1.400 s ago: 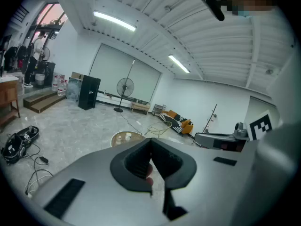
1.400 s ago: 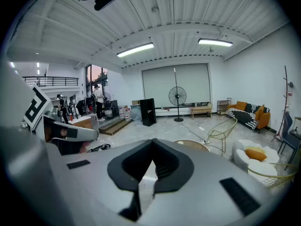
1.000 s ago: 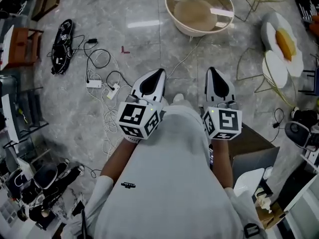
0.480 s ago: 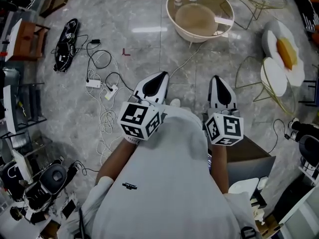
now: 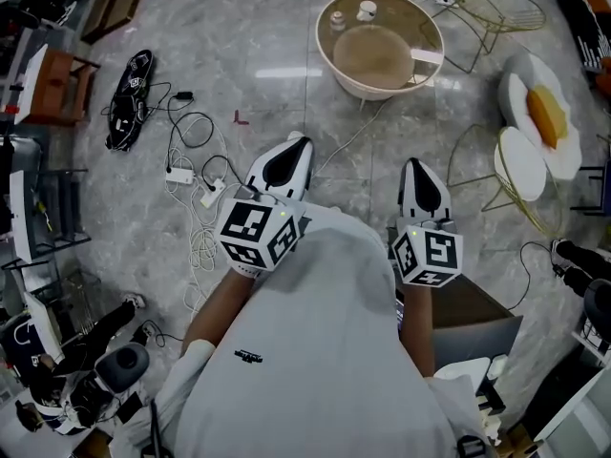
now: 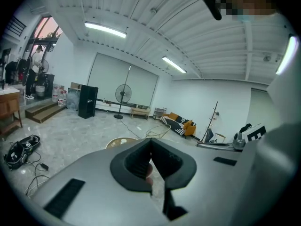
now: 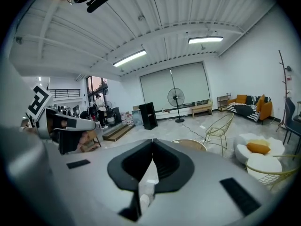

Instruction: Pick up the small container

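Two small containers, a white-lidded one and a smaller one, stand at the far edge of a round cream table on the floor ahead. Both grippers are held close to the person's chest, well short of the table. My left gripper points toward the table's near left side, jaws together with nothing between them. My right gripper is level with it on the right, shut and empty too. The table shows small beyond each gripper's jaws.
White cables and power strips and a black bag lie on the marble floor to the left. A gold wire chair and an egg-shaped seat stand right of the table. A cardboard box sits by the person's right side.
The round table has come lower and nearer in the head view as the person moved toward it. Both grippers stayed shut in front of the chest, the left one shifting slightly left.
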`<state>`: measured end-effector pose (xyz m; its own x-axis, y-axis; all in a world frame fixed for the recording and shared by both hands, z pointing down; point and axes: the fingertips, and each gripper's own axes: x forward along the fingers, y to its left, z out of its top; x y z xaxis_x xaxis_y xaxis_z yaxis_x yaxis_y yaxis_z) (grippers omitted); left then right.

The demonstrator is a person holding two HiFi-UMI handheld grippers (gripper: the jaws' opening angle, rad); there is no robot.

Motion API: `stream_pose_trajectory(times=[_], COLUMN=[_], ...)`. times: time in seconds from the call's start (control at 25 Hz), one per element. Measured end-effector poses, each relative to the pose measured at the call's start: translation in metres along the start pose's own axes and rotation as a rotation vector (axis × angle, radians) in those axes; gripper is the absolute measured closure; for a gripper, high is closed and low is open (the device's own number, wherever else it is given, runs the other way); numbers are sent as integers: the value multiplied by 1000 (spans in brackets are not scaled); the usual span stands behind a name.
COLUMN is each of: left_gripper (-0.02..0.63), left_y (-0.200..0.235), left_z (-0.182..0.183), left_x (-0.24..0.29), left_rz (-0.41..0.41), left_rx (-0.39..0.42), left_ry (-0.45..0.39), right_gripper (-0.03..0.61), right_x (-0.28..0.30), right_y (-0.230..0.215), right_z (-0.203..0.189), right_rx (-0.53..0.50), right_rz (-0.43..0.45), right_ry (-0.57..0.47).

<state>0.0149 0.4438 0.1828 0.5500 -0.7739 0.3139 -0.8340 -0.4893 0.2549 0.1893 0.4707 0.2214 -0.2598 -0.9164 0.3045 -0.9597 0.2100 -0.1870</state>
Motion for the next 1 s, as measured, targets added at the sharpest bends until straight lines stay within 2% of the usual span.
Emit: stream_pose_trajectory(times=[0.24, 0.36, 0.48, 0.72, 0.88, 1.0], left_gripper=[595, 595, 595, 595, 595, 595], left_y=[20, 34, 61, 110, 157, 194], left_z=[7, 14, 25, 53, 83, 105], left_x=[26, 44, 66, 109, 148, 170], left_rz=[-2, -10, -12, -25, -34, -43], left_rx=[-5, -13, -30, -49, -56, -56], left_ry=[-6, -1, 4, 29, 48, 56], right_gripper=[571, 572, 574, 572, 569, 569], right_x=[27, 44, 73, 146, 211, 253], right_y=[-4, -6, -1, 14, 33, 47], right_z=[6, 24, 45, 64, 82, 91], right_rx=[11, 52, -45, -18, -89, -171], right_rz=[8, 16, 18, 83, 114, 103], right_ry=[-18, -127, -205, -152, -96, -35])
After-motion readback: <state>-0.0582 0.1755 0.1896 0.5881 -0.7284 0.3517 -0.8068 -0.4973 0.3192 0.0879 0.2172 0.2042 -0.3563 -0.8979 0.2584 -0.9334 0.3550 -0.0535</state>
